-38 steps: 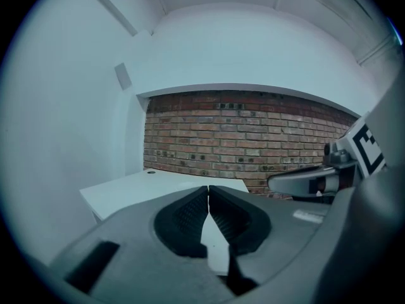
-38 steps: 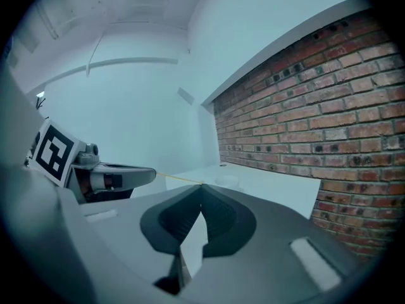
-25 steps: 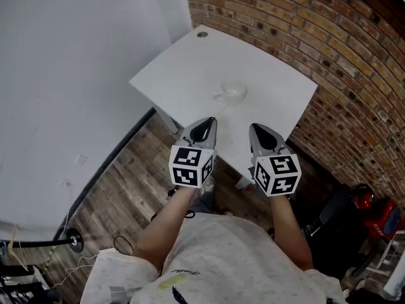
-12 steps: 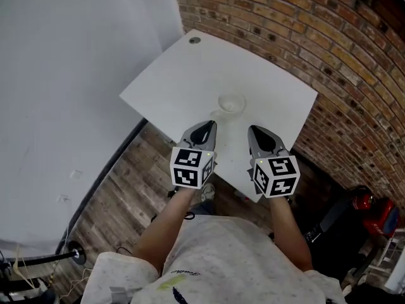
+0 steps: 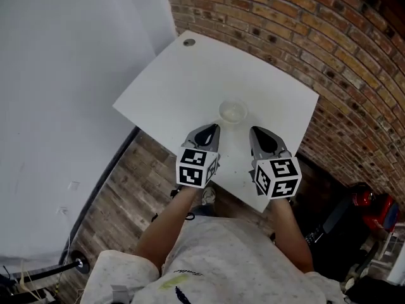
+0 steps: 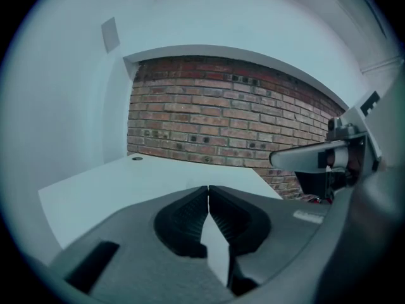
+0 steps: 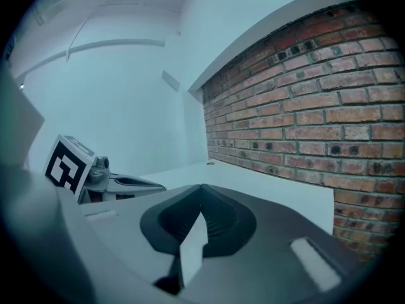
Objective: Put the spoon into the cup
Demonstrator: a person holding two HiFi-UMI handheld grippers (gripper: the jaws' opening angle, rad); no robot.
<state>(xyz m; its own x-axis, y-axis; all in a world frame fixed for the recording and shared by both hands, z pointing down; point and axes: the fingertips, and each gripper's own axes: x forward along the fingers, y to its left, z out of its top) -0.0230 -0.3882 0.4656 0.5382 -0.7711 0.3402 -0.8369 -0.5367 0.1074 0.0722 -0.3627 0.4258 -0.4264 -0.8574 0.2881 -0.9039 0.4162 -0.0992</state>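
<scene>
A small white cup (image 5: 233, 112) stands on the white table (image 5: 190, 87), toward its near edge. I cannot make out a spoon in any view. My left gripper (image 5: 213, 127) is over the table's near edge, just short of the cup and to its left, jaws shut with nothing between them (image 6: 207, 187). My right gripper (image 5: 254, 130) hovers level with it, right of the cup, also shut and holding nothing (image 7: 202, 186). Each gripper view shows the other gripper (image 6: 316, 157) (image 7: 120, 181) alongside. The cup is hidden behind the jaws in both gripper views.
A brick wall (image 5: 304, 37) runs along the table's far and right sides, and a white wall (image 5: 63, 62) stands at the left. A round cable hole (image 5: 188, 42) marks the table's far corner. Wooden floor (image 5: 126, 189) lies below; red and black gear (image 5: 373, 211) sits at lower right.
Both grippers have advanced over the table's near edge and now stand closer to the cup. Both stay shut.
</scene>
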